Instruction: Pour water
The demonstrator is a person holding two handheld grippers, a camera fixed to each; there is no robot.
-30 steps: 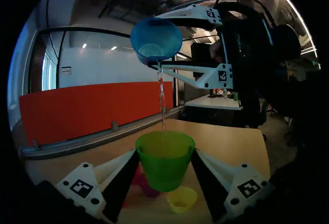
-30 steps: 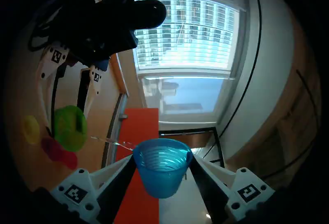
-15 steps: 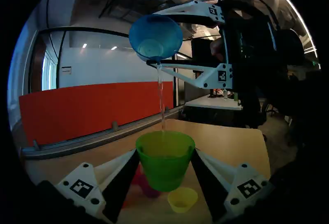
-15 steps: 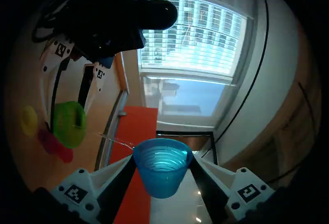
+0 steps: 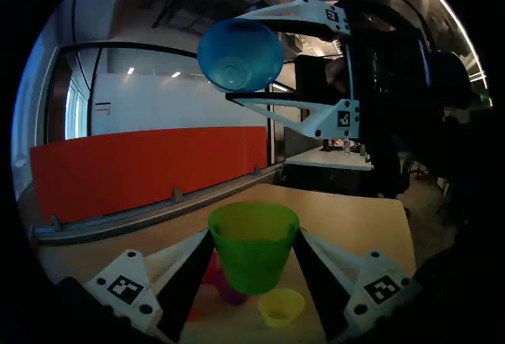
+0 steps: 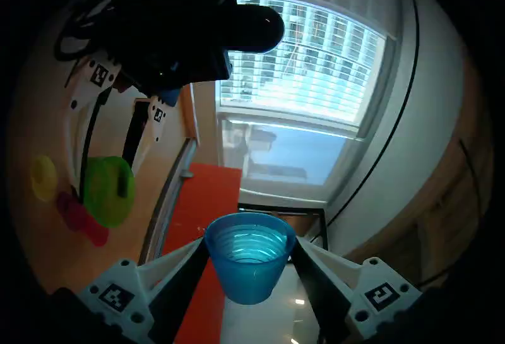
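One yellow cup beside green cup

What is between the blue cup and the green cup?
In the left gripper view, only the finger gripping the blue cup from below; under it bare air down to the green cup, no water falling.

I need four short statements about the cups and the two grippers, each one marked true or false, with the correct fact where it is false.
1. The left gripper is shut on the green cup. True.
2. The blue cup is below the green cup. False: the right gripper holds it above.
3. A small yellow cup stands on the table. True.
4. The blue cup is upright. False: it is tipped onto its side.
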